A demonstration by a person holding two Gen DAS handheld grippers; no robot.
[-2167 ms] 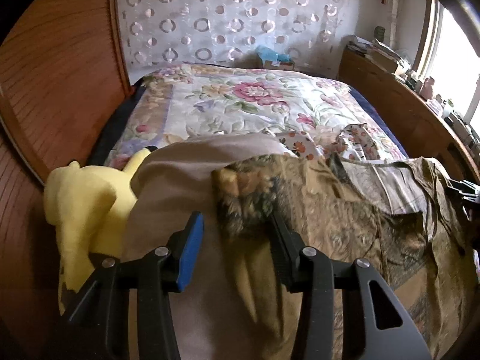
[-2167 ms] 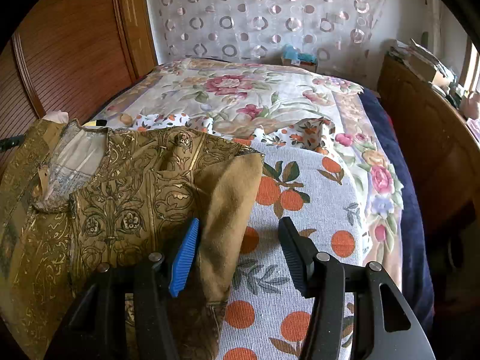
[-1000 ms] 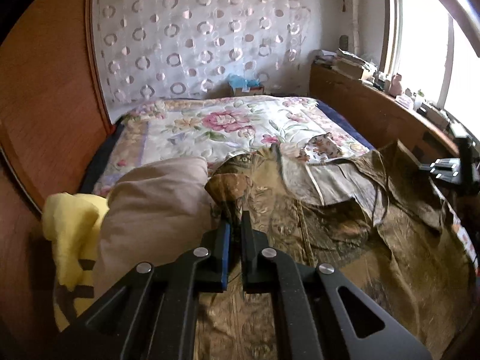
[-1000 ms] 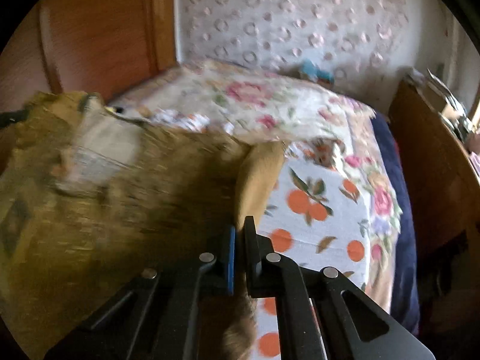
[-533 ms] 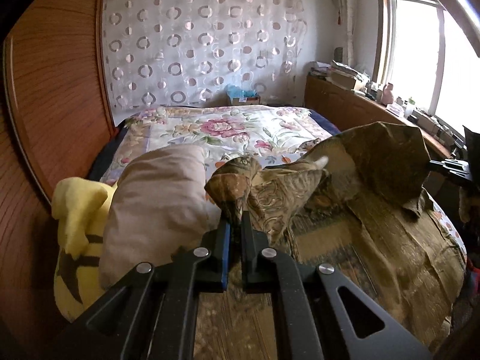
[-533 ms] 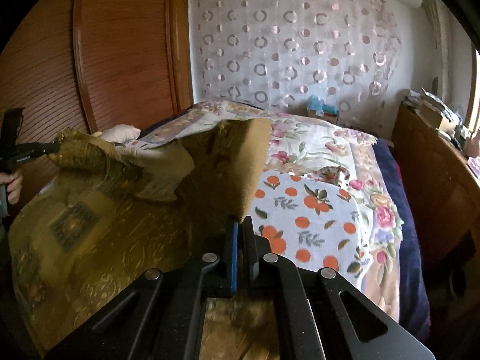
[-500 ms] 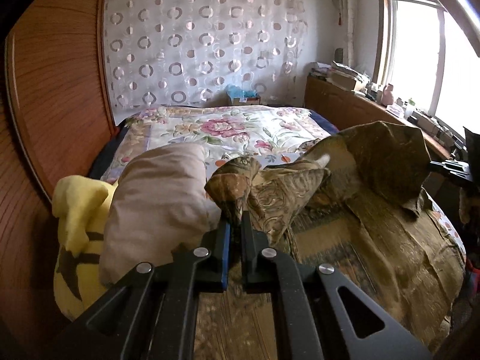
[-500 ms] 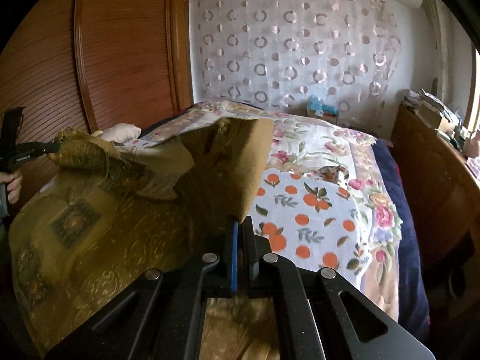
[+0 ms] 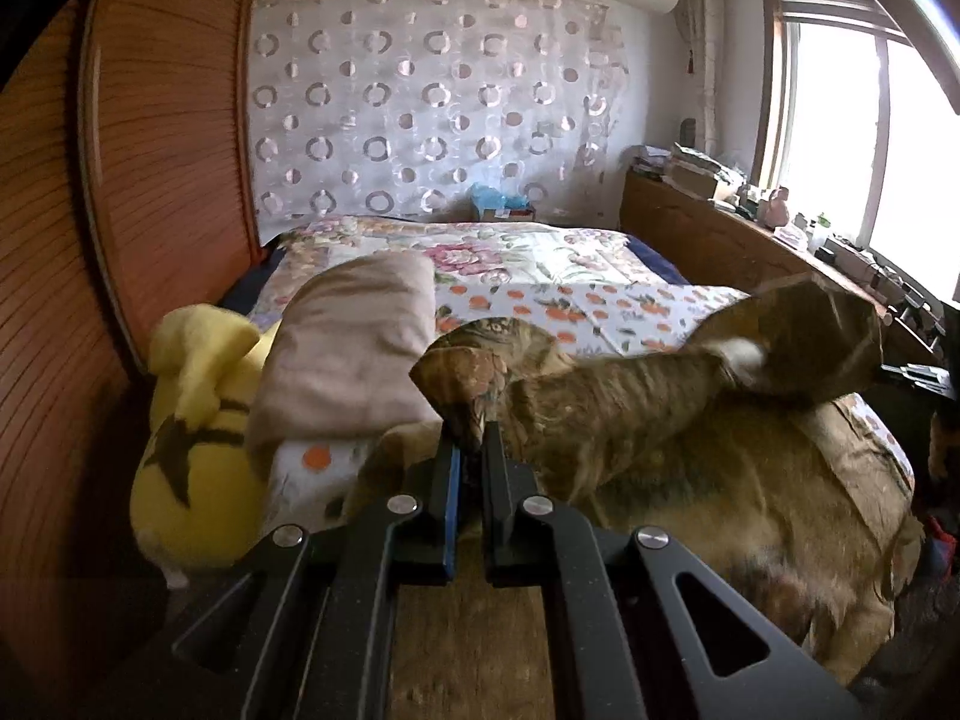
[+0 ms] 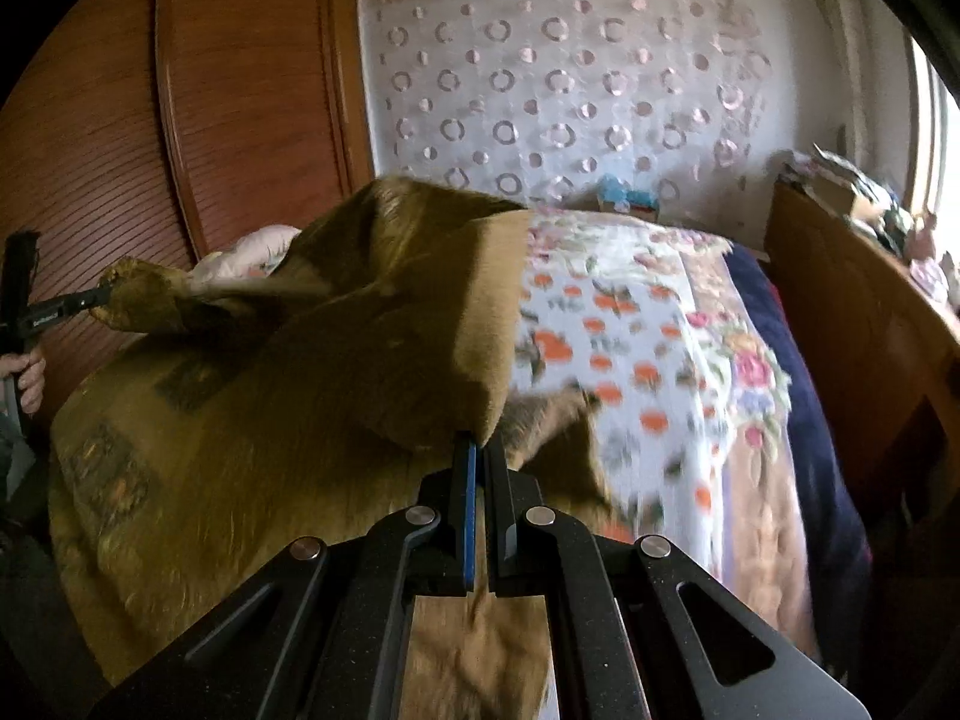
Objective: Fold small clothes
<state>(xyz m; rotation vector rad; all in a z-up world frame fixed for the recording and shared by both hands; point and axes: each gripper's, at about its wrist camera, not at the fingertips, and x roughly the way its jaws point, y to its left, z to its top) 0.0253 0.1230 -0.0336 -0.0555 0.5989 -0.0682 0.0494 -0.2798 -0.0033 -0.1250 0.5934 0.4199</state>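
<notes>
Olive-brown brocade garment with gold scroll pattern lifted off bed with floral quilt, stretched between both grippers, lower part draped down over near end of bed. Left gripper clamped narrow on one bunched corner of garment, cloth pinched between blue pad and black finger. Right gripper clamped same way, jaws together on plain tan edge of garment, fold of it standing up just above fingertips. In right wrist view, left gripper seen at far left of garment, bunched corner in its tip, hand on handle below. In left wrist view, right gripper's far corner of garment raised at right, above bed's near right side; motion blur on cloth there.

White sheet printed with oranges and leaves spread on bed beyond garment, over middle of quilt. Beige pillow on bed's left side, just beside left-held corner. Yellow plush toy with black markings left of pillow, touching it, at bed's left edge against ribbed wooden wardrobe door. White curtain with ring pattern behind head of bed. Wooden cabinet with clutter on top along bed's right side, under window.
</notes>
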